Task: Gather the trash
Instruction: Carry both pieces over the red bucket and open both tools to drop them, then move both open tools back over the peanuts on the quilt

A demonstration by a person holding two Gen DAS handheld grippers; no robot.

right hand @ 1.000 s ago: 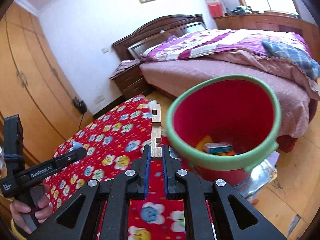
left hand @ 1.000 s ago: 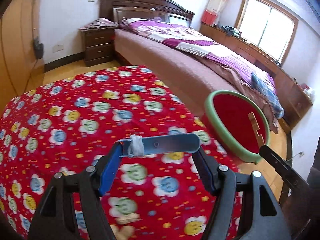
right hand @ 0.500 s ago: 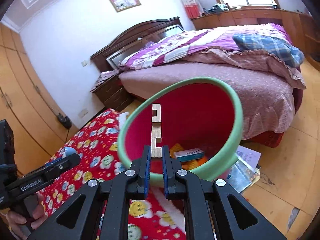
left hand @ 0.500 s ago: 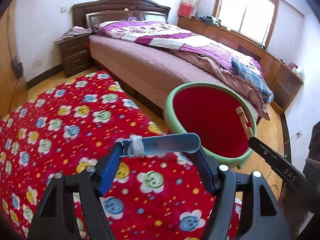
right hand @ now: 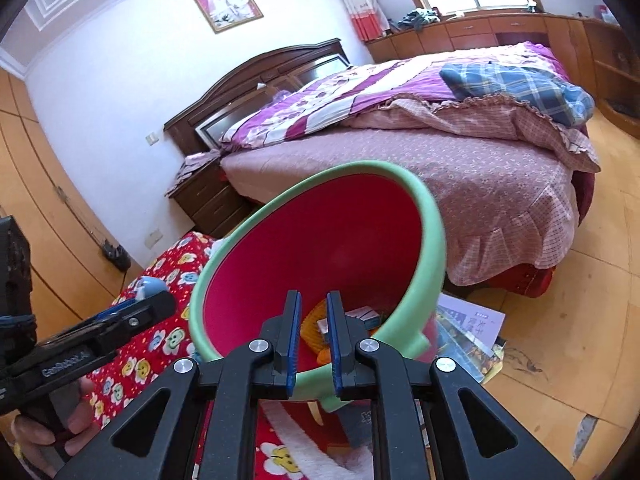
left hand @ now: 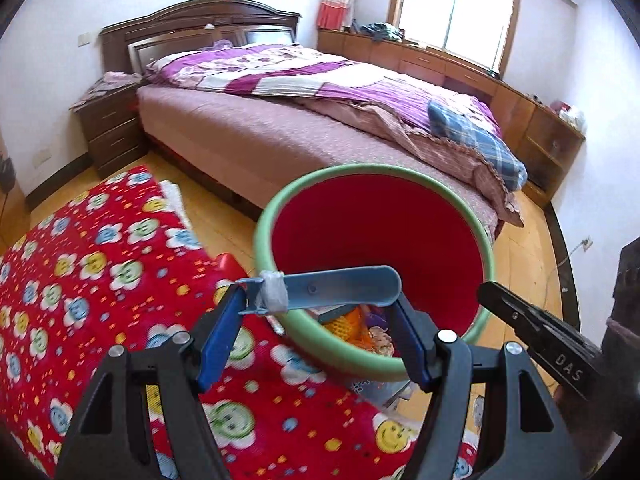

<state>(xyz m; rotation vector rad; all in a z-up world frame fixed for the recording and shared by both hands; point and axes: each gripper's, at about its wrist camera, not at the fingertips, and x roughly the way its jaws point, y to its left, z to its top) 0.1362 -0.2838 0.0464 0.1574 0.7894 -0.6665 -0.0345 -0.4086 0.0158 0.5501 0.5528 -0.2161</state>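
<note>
Your left gripper (left hand: 320, 304) pinches a flat blue plastic strip (left hand: 340, 289) crosswise, poised above the green-rimmed red bucket (left hand: 400, 240) for dropping — your right gripper's (right hand: 312, 316) jaws, just parting, stand empty over it.

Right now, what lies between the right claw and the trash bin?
Nothing: the right wrist view shows the right claw empty at the mouth of the red bin, only open air between.
</note>
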